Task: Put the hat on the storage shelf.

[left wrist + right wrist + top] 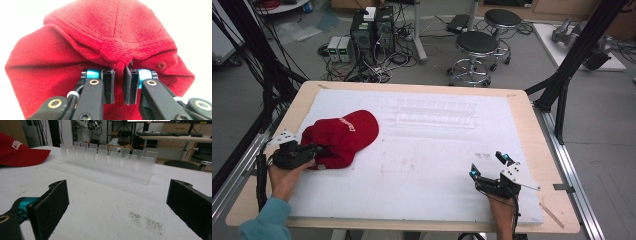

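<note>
Red cap, crumpled with white lettering, lies on our desk's left side, a fold of its cloth clamped in our left tool. Part of its lettering is cut off in the right gripper view. Our right tool rests with jaws apart, well clear of the clear slotted rack beyond.

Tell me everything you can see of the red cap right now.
The red fabric baseball cap lies on the white foam sheet at the table's left side, crown partly collapsed and creased. It looks like stitched cotton twill, with seamed panels, a round eyelet, and white lettering on the front that is too small to read. Its brim shows in the right gripper view. The left gripper has its jaws nearly together, pinching a bunched fold of fabric at the cap's edge. Nothing else touches it.
</note>
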`<state>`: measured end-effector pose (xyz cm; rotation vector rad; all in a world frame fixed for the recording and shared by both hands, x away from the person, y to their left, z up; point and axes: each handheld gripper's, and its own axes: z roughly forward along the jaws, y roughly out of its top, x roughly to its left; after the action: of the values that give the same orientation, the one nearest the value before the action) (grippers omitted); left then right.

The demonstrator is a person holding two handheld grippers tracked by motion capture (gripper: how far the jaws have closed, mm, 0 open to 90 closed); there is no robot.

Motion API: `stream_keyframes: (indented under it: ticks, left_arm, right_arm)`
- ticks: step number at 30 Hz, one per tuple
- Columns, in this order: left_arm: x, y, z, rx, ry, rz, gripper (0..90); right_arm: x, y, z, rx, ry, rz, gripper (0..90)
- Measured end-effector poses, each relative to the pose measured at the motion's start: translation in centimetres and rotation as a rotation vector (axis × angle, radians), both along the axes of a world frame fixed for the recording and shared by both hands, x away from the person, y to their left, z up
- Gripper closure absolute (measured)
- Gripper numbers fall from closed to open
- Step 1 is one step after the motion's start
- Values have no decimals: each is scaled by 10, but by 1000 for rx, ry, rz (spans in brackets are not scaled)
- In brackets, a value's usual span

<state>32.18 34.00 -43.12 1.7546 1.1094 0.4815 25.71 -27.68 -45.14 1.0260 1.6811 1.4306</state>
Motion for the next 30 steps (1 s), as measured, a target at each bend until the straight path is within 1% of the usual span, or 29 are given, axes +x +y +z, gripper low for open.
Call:
stream_keyframes:
  ticks: [2, 8, 9, 10, 11, 12, 13, 14, 17, 20, 26, 30]
  left_arm:
    - [-1, 0, 1, -8, 1, 3, 841]
    - [-4, 2, 5, -36, 1, -12, 849]
    - [-4, 2, 6, -37, -3, -12, 849]
    - [-5, 2, 9, -23, -3, -19, 850]
    - [-5, 2, 10, -21, -8, -20, 850]
    - [-5, 1, 16, -20, -14, -36, 849]
    - [-6, 1, 18, -18, -17, -41, 849]
    - [-6, -1, 25, -12, -29, -54, 850]
    - [-5, -4, 38, 12, -42, -80, 850]
    - [-5, -8, 51, 22, -54, -109, 850]
    - [-5, -10, 72, 17, -79, -164, 850]
    - [-6, -12, 89, 3, -103, -203, 850]
  right_arm:
    - [0, 0, 0, 2, 4, 0, 32]
    - [0, 0, 0, 0, 1, 2, 32]
    - [0, 0, 0, 0, 2, 1, 32]
    - [0, 0, 0, -1, 1, 1, 32]
    - [0, 0, 0, 0, 1, 0, 32]
    - [0, 0, 0, -1, 1, 0, 32]
    - [0, 0, 0, 1, 2, -1, 32]
    - [0, 0, 0, 2, 3, -1, 32]
    - [0, 0, 0, 1, 2, -1, 32]
    - [0, 0, 0, 1, 3, -1, 32]
    - [0, 0, 0, 2, 0, 1, 32]
    - [-1, 0, 0, 11, 5, 1, 32]
